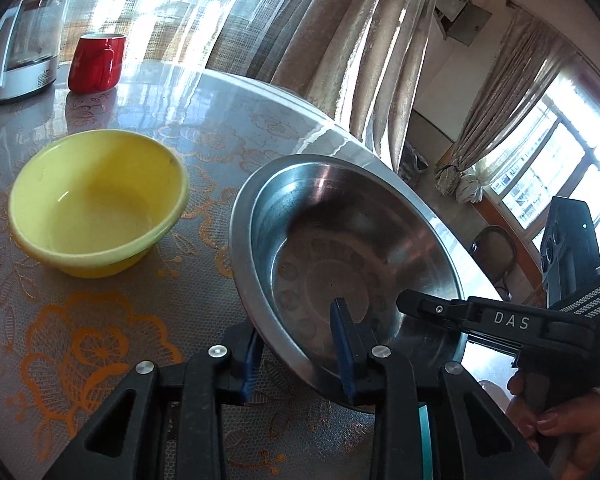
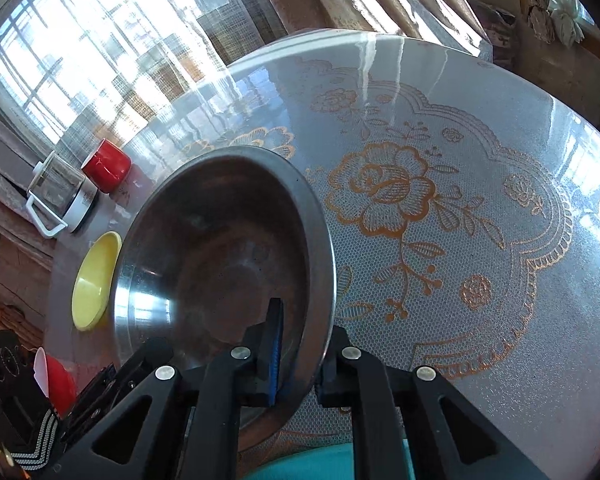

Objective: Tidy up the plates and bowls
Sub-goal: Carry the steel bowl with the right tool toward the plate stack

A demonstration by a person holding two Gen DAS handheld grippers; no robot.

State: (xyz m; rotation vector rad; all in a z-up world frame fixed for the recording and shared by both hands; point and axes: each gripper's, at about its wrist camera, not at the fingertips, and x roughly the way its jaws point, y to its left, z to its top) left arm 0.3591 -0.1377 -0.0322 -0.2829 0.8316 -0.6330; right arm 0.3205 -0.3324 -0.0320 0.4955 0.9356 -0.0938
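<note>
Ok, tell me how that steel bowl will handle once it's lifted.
The steel bowl looks rigid and probably light for its size. Its polished rim seems slippery, so it may pivot between pads. Gripped at the near rim only, the far side likely sags.

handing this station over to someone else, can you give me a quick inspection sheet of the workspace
surface: round table under a glossy lace-pattern cover with orange flowers.
job's things: steel bowl tilted near the table edge; yellow bowl upright to its left, apart from it.
clutter: red mug and glass kettle at the far side; a red-and-white item low in the right wrist view, unclear what.
grippers: left tool straddles the steel bowl's near rim, contact unclear; right tool clamped on that rim.
cables: nothing seen.
surroundings: curtains, bright windows, a chair beyond the table.
</note>
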